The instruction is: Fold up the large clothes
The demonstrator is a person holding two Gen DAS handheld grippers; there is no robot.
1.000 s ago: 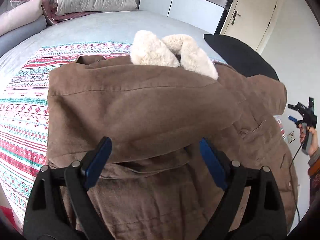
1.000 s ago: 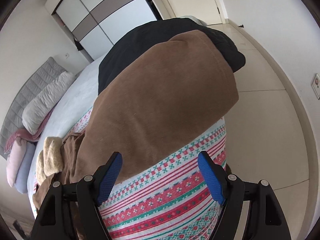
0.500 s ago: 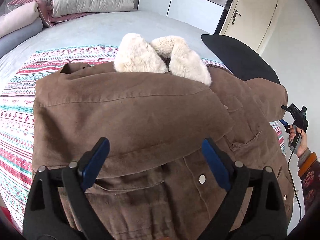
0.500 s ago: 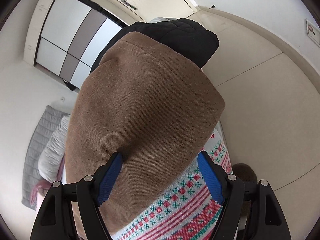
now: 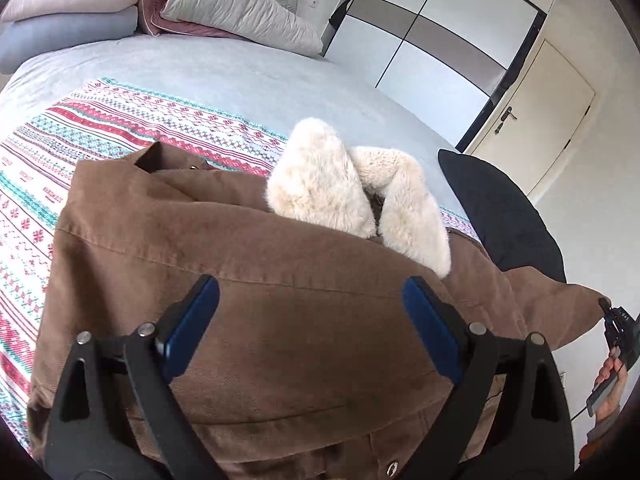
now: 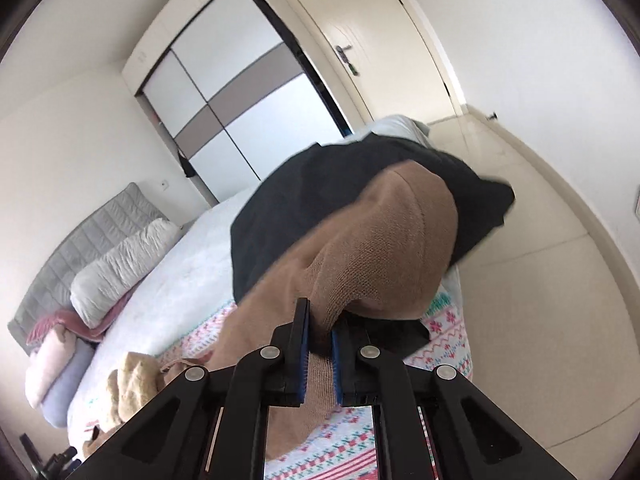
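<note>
Bedroom, patterned blanket (image 5: 120,128) | brown fur-collared coat (image 5: 248,280) spread at 6 o'clock | right gripper (image 6: 318,344) pinching sleeve (image 6: 384,248) | left gripper (image 5: 312,320) spread, empty | advice: lift sleeve clear, lay it across toward 9 o'clock, smoothly.

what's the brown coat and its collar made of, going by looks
Coat: looks like brushed cotton or faux suede; matte brown, faint fine ribbing, stitched seams, and in the right wrist view a visible weave where the right gripper pinches it. Collar: cream fleece or faux shearling; thick, fluffy pile. Real or synthetic, can't tell.
</note>
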